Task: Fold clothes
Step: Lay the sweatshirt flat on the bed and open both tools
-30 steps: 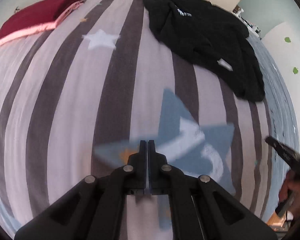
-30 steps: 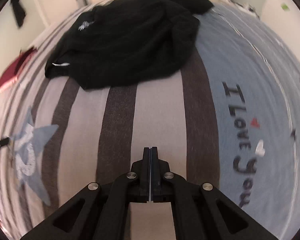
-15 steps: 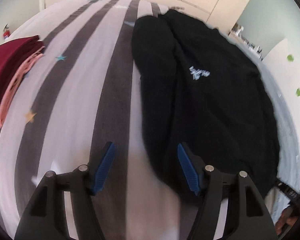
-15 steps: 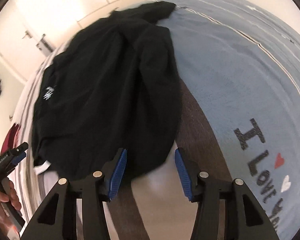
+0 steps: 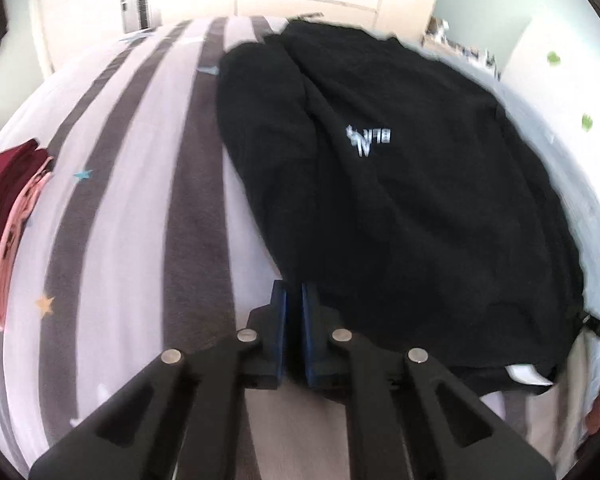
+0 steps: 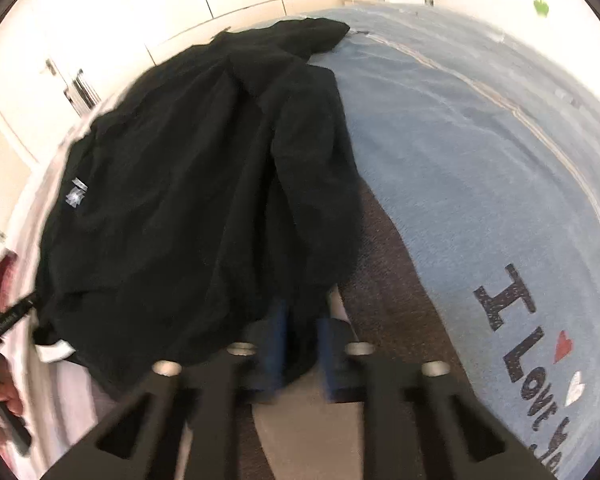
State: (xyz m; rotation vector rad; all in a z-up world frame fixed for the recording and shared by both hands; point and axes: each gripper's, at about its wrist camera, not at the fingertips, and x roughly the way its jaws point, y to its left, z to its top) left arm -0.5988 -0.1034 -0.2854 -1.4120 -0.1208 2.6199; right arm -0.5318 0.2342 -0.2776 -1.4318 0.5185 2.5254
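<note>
nearby, folded maroon clothes [image 5: 4, 208], striped bedspread [image 5: 140, 200]

motion blur hides whether the right tongs [image 6: 302, 344] perhaps grip the black sweatshirt [image 6: 204, 200] hem.

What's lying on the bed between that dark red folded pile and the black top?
Nothing but bedspread: in the left wrist view, only bare grey-and-white striped cover separates the red folded pile from the black top.

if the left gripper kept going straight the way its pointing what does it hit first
Most likely the near edge of the black sweatshirt, right ahead of the left gripper; depth is blurred, so contact may already exist.
</note>
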